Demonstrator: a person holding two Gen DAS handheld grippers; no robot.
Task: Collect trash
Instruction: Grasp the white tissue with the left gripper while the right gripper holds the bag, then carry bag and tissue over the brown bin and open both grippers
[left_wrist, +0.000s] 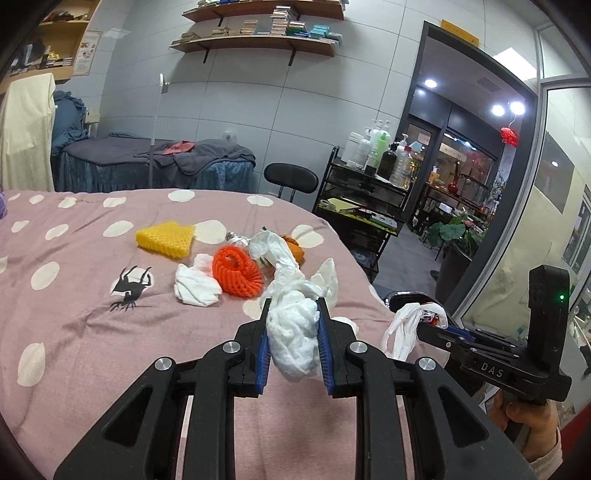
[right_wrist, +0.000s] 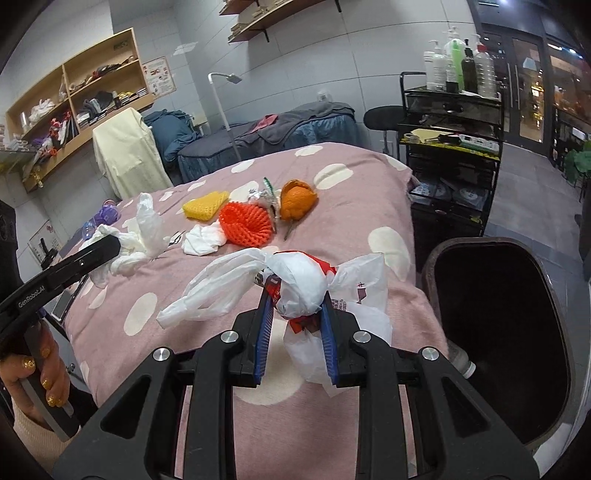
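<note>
My left gripper is shut on a crumpled white tissue wad and holds it above the pink dotted bed cover. My right gripper is shut on a knotted white plastic bag with red print, near the bed's right edge. It also shows in the left wrist view. On the bed lie a white tissue, an orange foam net, a yellow foam net, orange peel and a small wrapper. A dark open trash bin stands right of the bed.
A black cart with bottles stands behind the bin. A black stool and a second bed are farther back. Wall shelves hang above. A glass door is to the right.
</note>
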